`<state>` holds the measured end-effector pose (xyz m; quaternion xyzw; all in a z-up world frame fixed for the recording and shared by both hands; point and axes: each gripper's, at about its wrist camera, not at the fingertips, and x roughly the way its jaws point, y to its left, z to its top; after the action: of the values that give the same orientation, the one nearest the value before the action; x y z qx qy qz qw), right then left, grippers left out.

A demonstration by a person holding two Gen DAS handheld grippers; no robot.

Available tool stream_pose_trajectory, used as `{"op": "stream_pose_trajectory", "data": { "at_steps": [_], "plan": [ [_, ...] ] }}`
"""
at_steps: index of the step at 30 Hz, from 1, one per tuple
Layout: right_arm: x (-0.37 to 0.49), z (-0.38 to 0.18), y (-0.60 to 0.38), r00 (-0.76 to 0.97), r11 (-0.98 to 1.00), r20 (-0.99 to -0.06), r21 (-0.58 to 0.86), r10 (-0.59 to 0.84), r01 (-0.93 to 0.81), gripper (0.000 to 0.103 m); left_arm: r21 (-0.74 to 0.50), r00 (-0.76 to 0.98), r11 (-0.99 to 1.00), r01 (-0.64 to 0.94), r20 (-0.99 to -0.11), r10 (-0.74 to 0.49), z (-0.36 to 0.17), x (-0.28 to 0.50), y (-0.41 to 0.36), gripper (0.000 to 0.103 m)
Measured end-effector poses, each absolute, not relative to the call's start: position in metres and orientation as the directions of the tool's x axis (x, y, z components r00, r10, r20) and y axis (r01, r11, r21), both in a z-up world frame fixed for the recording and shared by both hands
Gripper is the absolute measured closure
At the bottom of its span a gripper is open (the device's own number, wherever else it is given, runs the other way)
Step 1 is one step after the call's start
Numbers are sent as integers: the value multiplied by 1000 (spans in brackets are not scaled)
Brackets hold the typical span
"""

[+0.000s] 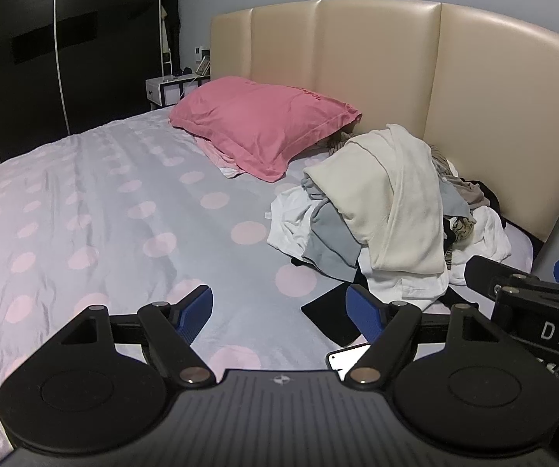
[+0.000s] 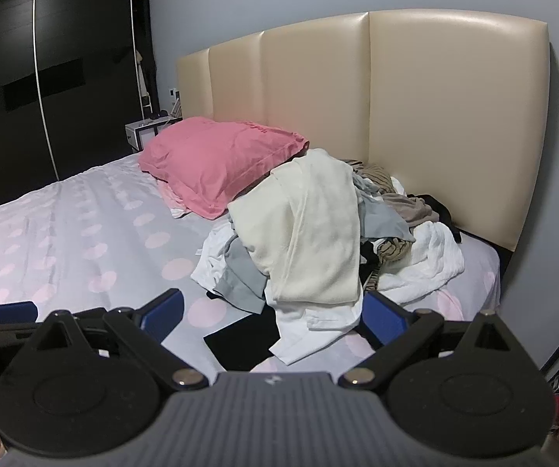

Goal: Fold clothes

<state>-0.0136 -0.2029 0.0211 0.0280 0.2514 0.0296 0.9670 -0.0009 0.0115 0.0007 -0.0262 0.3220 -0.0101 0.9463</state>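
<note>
A heap of unfolded clothes (image 1: 392, 210) (image 2: 314, 233) lies on the bed by the headboard, with a cream garment (image 1: 400, 194) (image 2: 310, 233) draped on top and white, grey and black pieces under it. A black garment (image 1: 333, 315) (image 2: 240, 342) lies flat at the heap's near edge. My left gripper (image 1: 283, 311) is open above the sheet, left of the heap, nothing between its blue pads. My right gripper (image 2: 275, 315) is open just short of the heap's near edge, with white cloth showing between its fingers but not pinched. The right gripper's body (image 1: 532, 303) shows at the right of the left wrist view.
The bed (image 1: 104, 210) has a grey sheet with pink dots, bare on its left half. A pink pillow (image 1: 263, 124) (image 2: 221, 159) lies against the beige headboard (image 1: 357, 58). A phone (image 1: 351, 356) lies near the left gripper. A dark wardrobe (image 1: 65, 50) and a nightstand (image 1: 170, 89) stand beyond.
</note>
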Motion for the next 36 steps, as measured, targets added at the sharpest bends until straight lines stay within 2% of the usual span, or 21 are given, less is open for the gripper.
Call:
{"op": "stream_pose_trajectory", "data": {
  "at_steps": [3, 10, 36],
  "plan": [
    [-13, 21, -202, 872, 997, -484, 68, 72, -45, 4, -97, 794, 995, -1, -605, -59, 1, -2, 21, 29],
    [-13, 20, -199, 870, 997, -488, 67, 76, -50, 4, -19, 782, 1000, -3, -624, -9, 1, 1, 3, 30],
    [-12, 19, -197, 864, 996, -496, 69, 87, -61, 4, -42, 782, 999, -8, -623, -21, -1, -3, 10, 31]
  ]
}}
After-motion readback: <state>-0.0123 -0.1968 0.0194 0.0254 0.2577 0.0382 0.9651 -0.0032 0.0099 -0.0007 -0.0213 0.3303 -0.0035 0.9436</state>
